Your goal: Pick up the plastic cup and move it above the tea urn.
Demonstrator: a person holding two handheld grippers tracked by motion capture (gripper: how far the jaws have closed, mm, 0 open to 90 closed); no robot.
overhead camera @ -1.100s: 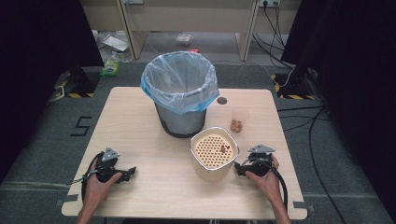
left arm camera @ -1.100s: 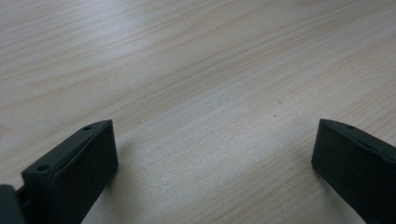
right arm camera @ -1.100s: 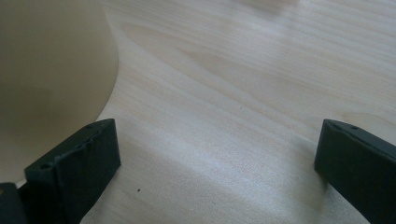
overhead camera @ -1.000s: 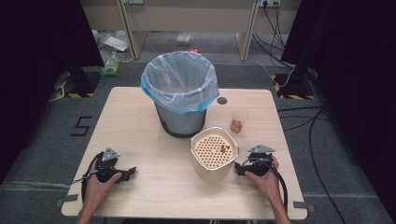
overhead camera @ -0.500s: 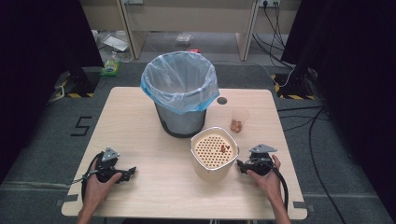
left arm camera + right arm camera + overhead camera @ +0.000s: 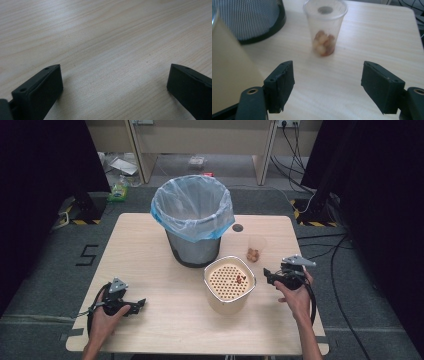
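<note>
The right gripper, jaws apart with nothing between them and just been closing, faces the cup at its 12 o'clock, while the left gripper rests wide on the table.

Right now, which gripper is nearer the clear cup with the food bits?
Right. The right gripper sits just in front of the clear cup, empty jaws facing it. The left gripper rests on the table by the near left edge, beyond the strainer bowl.

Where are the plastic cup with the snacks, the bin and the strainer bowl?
plastic cup (image 6: 325, 27), right gripper view, its clear side wall.
bin (image 6: 194, 247), high view, its grey wall.
strainer bowl (image 6: 226, 304), high view, its cream outer wall.
</note>
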